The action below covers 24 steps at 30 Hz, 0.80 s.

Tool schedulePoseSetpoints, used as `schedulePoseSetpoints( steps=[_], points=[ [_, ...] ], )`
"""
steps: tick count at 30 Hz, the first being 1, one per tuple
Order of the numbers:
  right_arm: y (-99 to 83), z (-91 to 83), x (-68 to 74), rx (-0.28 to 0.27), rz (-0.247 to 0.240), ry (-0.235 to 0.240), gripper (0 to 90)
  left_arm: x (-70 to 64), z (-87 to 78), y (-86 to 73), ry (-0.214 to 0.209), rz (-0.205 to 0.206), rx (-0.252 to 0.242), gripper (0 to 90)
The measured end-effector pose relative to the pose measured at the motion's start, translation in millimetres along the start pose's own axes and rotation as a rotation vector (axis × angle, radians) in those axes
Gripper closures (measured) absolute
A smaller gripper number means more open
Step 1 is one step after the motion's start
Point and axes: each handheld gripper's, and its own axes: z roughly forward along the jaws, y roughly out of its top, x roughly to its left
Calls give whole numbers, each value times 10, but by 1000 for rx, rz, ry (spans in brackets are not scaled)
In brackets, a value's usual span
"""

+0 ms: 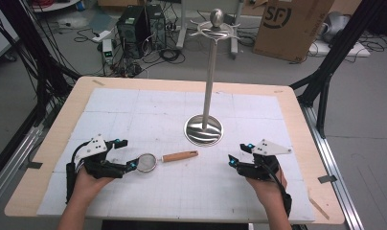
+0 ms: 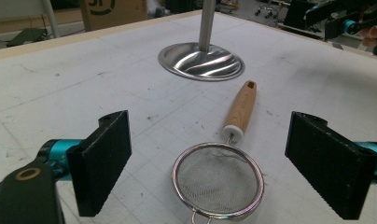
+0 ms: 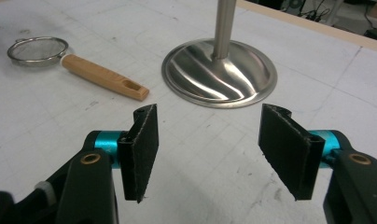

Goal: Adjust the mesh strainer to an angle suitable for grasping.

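Note:
A small mesh strainer (image 1: 147,163) with a wooden handle (image 1: 180,156) lies flat on the white mat, handle pointing right toward the stand. My left gripper (image 1: 127,154) is open at the strainer's left side. In the left gripper view the mesh bowl (image 2: 218,179) lies on the mat between the two wide-apart jaws, touching neither. My right gripper (image 1: 239,154) hovers open at the front right, holding nothing. In the right gripper view the gripper (image 3: 214,140) faces the stand's base (image 3: 219,72), and the strainer (image 3: 37,50) lies far left.
A tall steel stand (image 1: 210,72) with hooks at its top rises from a round base (image 1: 204,130) at the table's middle. Behind the table (image 1: 52,143), computer towers (image 1: 141,26), cables and a cardboard box (image 1: 292,26) sit on the floor. Black frame legs (image 1: 325,76) flank the table.

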Motion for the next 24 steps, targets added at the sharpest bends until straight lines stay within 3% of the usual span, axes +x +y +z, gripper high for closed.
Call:
schedulePoseSetpoints(
  steps=[15,24],
  points=[
    [27,-150,-110,-59,20,-29,303,-26,12,6,-3,8,2,150],
    [47,-133,-132,-141,55,43,266,-2,-8,6,-5,5,-5,150]
  ],
)
